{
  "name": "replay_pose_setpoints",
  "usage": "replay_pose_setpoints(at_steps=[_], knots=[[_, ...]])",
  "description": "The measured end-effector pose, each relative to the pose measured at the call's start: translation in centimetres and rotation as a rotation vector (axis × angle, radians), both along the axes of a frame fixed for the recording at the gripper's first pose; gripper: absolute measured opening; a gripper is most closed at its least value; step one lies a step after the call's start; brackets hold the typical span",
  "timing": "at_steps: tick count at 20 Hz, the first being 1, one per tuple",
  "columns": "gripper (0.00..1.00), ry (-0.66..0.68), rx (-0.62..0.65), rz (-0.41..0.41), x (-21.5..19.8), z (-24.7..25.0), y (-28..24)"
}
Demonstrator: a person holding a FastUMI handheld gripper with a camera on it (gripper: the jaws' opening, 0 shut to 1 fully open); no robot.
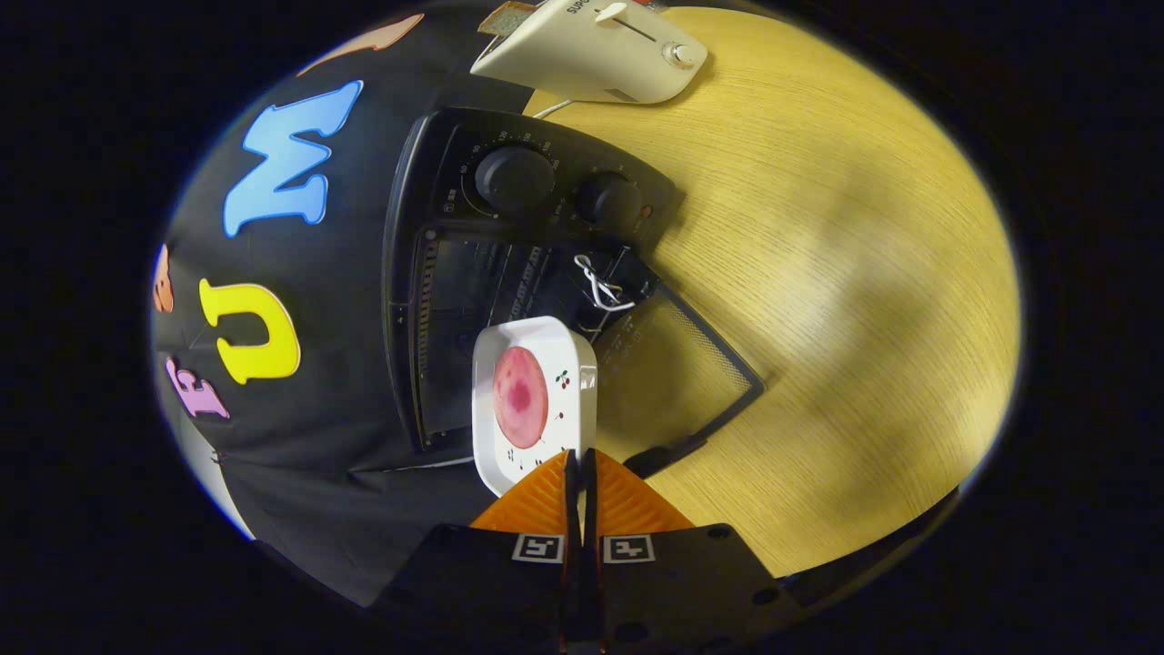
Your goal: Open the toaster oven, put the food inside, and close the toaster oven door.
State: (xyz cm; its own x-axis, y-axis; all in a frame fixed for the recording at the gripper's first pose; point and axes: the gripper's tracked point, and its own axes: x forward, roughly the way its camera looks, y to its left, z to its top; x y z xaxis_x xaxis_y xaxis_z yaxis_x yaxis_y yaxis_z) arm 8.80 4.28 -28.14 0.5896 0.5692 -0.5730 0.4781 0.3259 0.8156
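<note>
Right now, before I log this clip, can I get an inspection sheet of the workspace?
Surface: wooden table, bare beside the oven.
Job's things: toaster oven with door dropped open; white plate carrying a pink food slice, at the oven mouth.
Clutter: white toaster beyond the oven.
Grippers: tool, orange fingers pinching the plate's near edge.
Cables: white cord by the toaster.
Surroundings: black cloth wall.

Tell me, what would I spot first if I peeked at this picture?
Probably the white plate with a round pink slice of meat, pinched at its rim by the orange gripper and held at the mouth of the black toaster oven. The oven's glass door lies open on the wooden table, and a cream toaster sits beyond.
</note>
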Motion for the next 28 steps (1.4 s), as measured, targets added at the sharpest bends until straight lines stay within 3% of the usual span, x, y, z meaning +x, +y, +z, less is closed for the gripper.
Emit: replay_pose_setpoints(at_steps=[10, 19, 24, 28], knots=[[0.02, -0.051, 0.034, -0.112, 6.9, -1.1, 1.9], [0.02, -0.136, -0.014, -0.235, 10.0, -2.3, 2.2], [0.02, -0.134, -0.046, -0.264, 10.5, -2.4, 1.7], [0.17, -0.199, -0.045, -0.268, 10.0, -0.7, 1.2]])
